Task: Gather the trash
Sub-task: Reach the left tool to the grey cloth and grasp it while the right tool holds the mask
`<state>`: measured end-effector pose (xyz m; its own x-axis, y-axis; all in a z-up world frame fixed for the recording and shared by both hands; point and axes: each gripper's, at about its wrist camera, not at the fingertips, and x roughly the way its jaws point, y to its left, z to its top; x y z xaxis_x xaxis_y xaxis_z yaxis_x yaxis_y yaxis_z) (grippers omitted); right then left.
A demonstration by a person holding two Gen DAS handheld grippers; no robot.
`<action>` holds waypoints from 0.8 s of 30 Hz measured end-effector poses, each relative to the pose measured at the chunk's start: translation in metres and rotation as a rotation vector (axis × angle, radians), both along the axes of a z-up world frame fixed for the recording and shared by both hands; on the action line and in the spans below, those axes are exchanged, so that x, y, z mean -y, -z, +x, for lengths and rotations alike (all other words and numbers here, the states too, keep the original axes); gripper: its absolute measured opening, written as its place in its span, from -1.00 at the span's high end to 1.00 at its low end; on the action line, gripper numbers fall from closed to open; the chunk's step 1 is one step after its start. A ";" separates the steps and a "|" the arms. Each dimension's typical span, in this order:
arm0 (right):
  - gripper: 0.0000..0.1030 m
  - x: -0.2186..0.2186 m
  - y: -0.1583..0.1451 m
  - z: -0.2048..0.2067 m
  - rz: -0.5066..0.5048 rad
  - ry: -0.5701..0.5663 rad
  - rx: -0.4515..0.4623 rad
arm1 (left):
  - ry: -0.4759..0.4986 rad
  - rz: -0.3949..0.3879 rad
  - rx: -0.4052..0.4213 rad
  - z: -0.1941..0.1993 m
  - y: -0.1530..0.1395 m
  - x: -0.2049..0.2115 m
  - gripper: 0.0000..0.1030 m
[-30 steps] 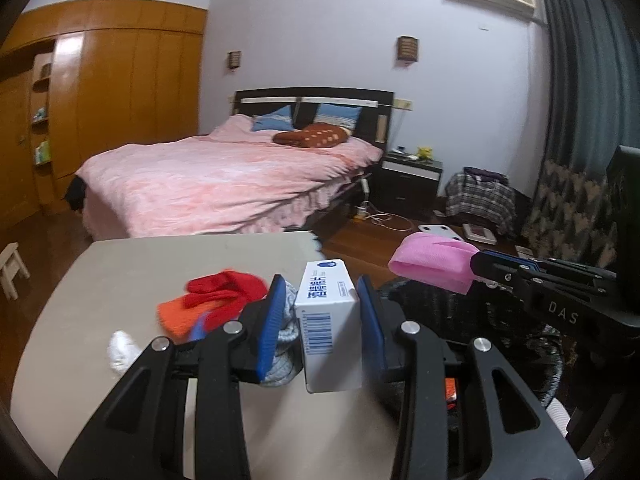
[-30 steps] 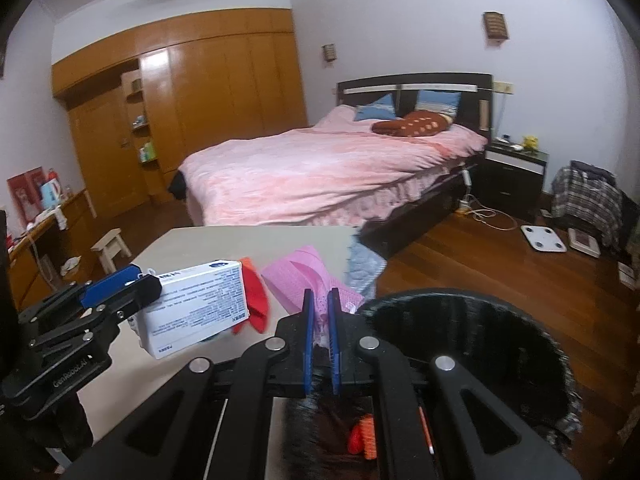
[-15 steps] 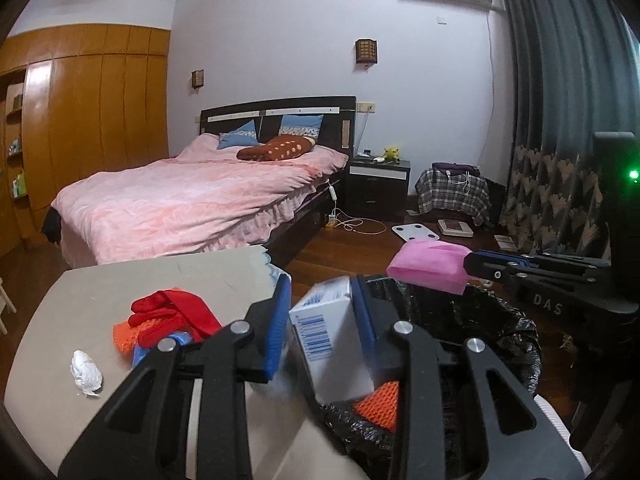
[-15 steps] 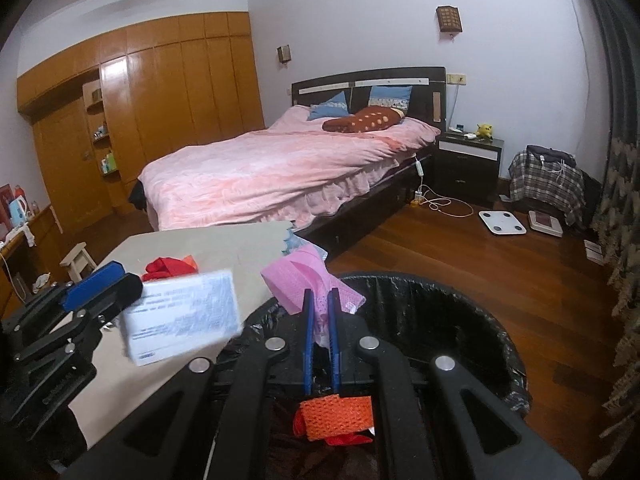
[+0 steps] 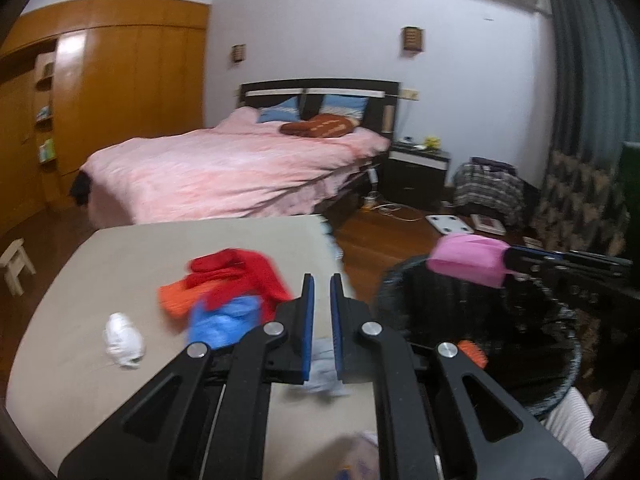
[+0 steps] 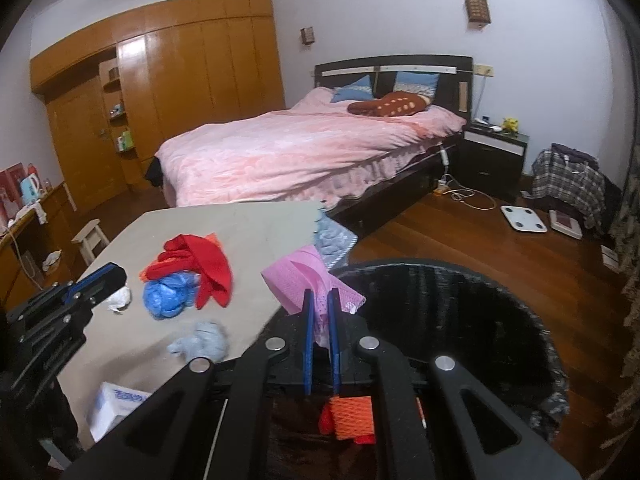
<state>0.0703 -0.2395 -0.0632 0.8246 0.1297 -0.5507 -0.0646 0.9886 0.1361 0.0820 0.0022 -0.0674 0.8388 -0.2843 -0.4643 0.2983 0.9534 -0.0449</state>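
down by the near edge of the table (image 6: 248, 220), lying flat: box (image 6: 116, 404), white card, partly hidden behind the frame, so hard to call its long axis. looks light and stiff, probably crushable; best taken across the two narrow sides.

just beside it, over the bin (image 6: 440, 270): right gripper (image 6: 319, 296) pressed together, pinching the pink net (image 6: 304, 276) by its lower edge. looks like foam mesh, soft and near weightless, likely to cling to the pads on release. sticks up and forward from the pinch, leaning towards the table, long axis roughly along the fingers, free end partly over the bin's rim. down inside the bin already, an orange net (image 6: 352, 416).

to the left, left gripper (image 5: 320, 280) over the table: jaws just been closing, now nearly together, nothing between them.

further out, a grey wad (image 6: 204, 342), then a blue bag (image 6: 168, 294) and a white tissue (image 6: 120, 298), all limp and light, easy to pinch anywhere at the top. beyond those, touching the bag, red cloth (image 6: 196, 260), floppy, better gathered at a fold.
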 end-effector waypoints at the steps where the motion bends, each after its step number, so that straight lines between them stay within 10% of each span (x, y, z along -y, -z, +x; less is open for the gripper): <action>1: 0.87 -0.004 0.001 0.001 0.002 -0.009 0.000 | -0.016 0.007 -0.002 0.001 0.001 -0.006 0.84; 13: 0.87 -0.019 0.012 0.000 0.032 -0.056 -0.009 | -0.069 0.034 -0.074 0.000 0.014 -0.034 -0.02; 24: 0.87 -0.010 0.010 -0.002 0.036 -0.034 0.000 | -0.032 -0.006 -0.115 0.000 0.012 -0.010 -0.15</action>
<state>0.0686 -0.2293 -0.0728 0.8192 0.1773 -0.5454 -0.0982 0.9803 0.1712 0.0823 0.0117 -0.0792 0.7885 -0.2615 -0.5567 0.2607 0.9619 -0.0826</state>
